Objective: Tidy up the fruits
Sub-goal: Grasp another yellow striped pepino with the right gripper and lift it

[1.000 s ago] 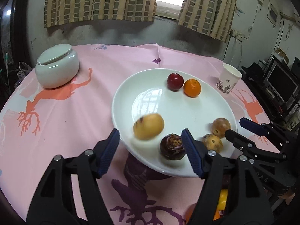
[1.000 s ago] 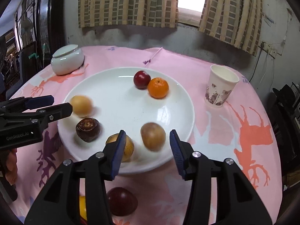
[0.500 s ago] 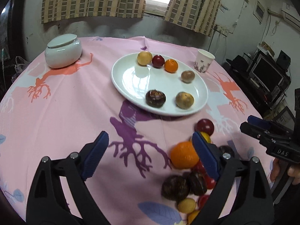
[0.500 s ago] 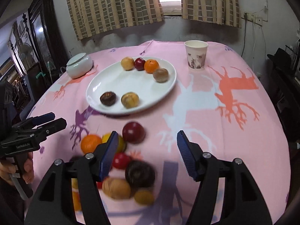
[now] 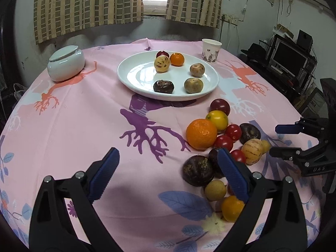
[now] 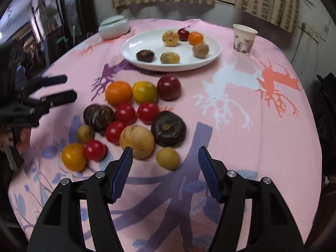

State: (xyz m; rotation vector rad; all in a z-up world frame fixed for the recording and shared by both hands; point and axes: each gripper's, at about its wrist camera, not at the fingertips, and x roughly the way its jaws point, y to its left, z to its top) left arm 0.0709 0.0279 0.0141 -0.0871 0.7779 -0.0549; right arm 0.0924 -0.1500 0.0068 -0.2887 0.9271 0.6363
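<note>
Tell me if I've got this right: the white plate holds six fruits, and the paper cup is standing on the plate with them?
Not quite. The white plate does hold six fruits, but the paper cup stands on the pink tablecloth beside the plate, not on it. The right wrist view shows the gap between them.

Left of the paper cup (image 5: 211,50) near the round table's far edge sits a lidded white ceramic jar (image 5: 66,63) on the pink tablecloth (image 5: 88,113), striped curtains (image 5: 88,6) behind both.
</note>
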